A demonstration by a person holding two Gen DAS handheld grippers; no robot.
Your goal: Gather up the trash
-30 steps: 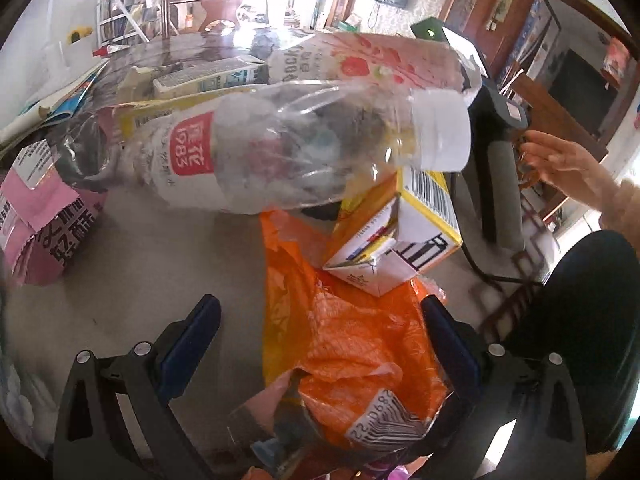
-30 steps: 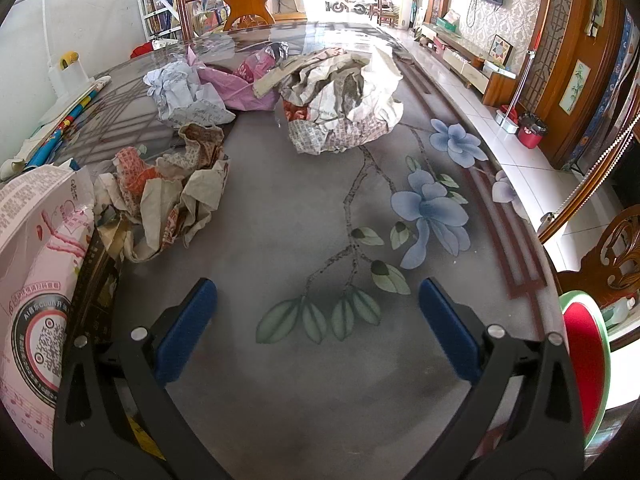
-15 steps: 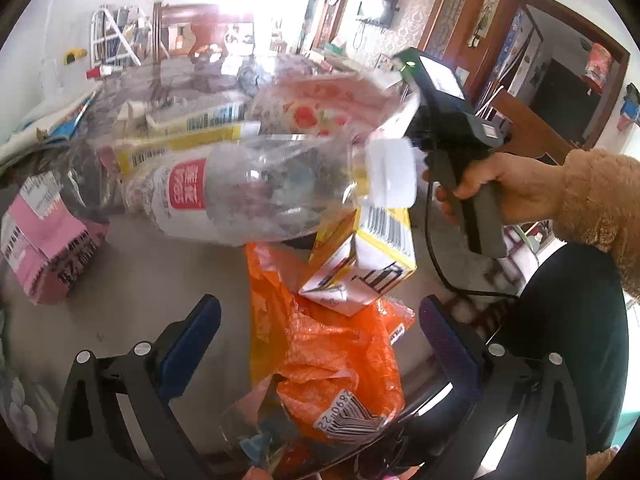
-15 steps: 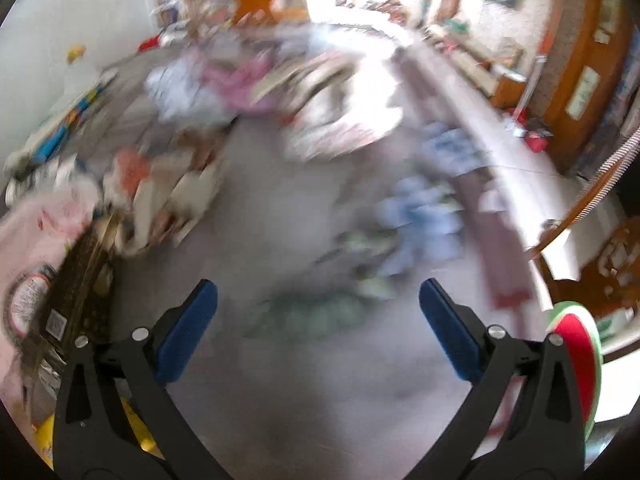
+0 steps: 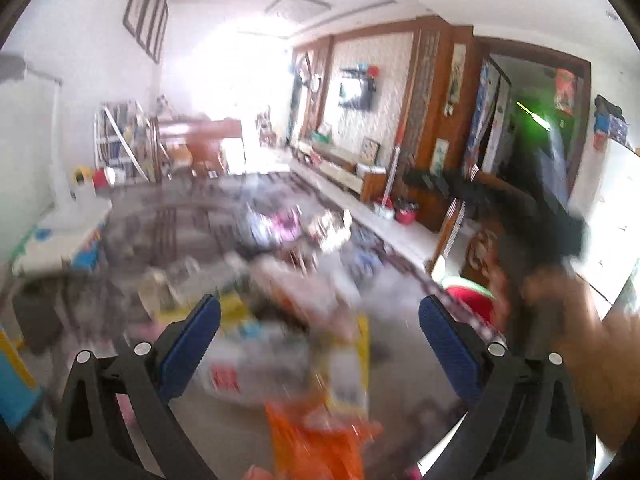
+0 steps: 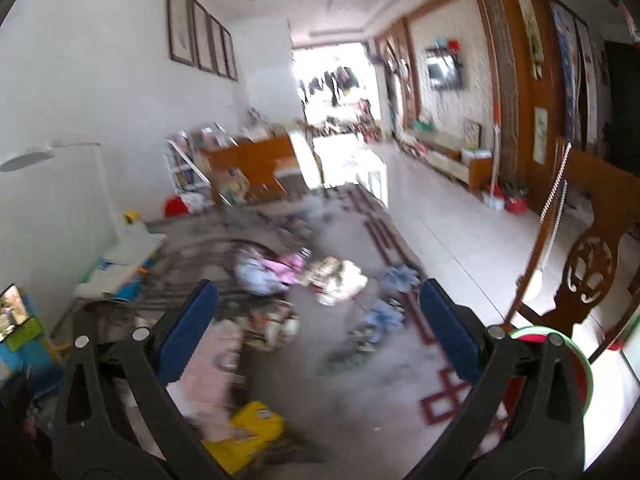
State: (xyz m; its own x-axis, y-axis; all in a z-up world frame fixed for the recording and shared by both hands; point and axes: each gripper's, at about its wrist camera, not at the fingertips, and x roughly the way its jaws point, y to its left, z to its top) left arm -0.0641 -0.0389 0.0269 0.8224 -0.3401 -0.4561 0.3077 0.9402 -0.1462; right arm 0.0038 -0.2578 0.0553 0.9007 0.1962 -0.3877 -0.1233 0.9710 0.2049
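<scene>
Both views are blurred; the left tool (image 5: 320,320) and right tool (image 6: 318,308) are spread wide, gripping nothing. Trash lies on the table (image 6: 348,400): crumpled paper (image 6: 340,276), a yellow pack (image 6: 248,432), an orange wrapper (image 5: 316,440).

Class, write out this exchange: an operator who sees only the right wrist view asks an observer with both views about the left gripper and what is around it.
Operator: Is the left gripper holding anything?
Observer: No, the left gripper is open with nothing between its fingers.
Operator: What lies nearest it?
Observer: An orange bag, blurred, at the bottom edge.
Operator: Anything on its right?
Observer: A hand gripping a dark handle.
</scene>
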